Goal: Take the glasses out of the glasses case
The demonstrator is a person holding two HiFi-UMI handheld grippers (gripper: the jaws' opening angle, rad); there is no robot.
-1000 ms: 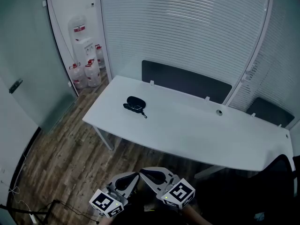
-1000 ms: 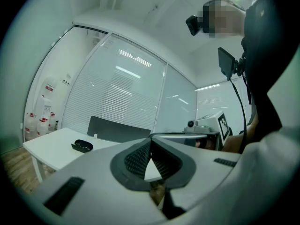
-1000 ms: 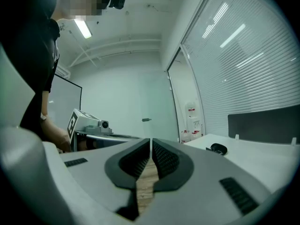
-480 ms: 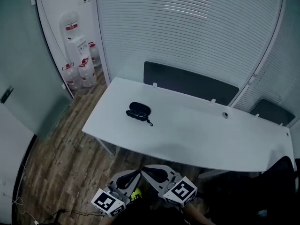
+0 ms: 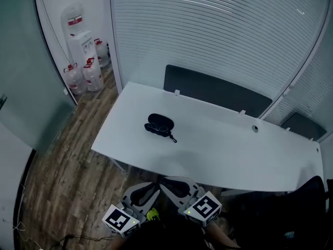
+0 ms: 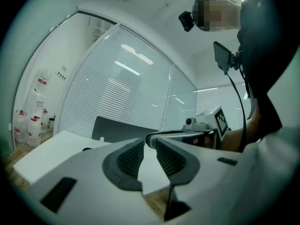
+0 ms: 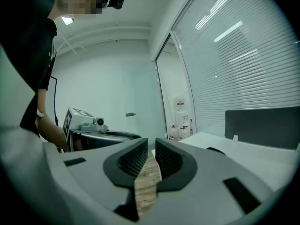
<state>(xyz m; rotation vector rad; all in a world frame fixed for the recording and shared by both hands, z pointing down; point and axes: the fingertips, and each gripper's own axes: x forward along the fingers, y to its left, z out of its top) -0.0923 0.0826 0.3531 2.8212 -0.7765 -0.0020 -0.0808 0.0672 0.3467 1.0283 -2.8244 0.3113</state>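
The black glasses case [image 5: 159, 125] lies on the left half of the white table [image 5: 234, 150], well in from its edges, with a short cord trailing from its right end. Both grippers hang off the table's near edge, over the wood floor [image 5: 67, 165], well apart from the case. The left gripper [image 6: 150, 143] is released, its jaws just opened to a clear gap with nothing between them. The right gripper [image 7: 151, 143] has also just been opening and shows a narrower gap, likewise empty. Water bottles [image 5: 83, 74] stand beyond the table's far left corner.
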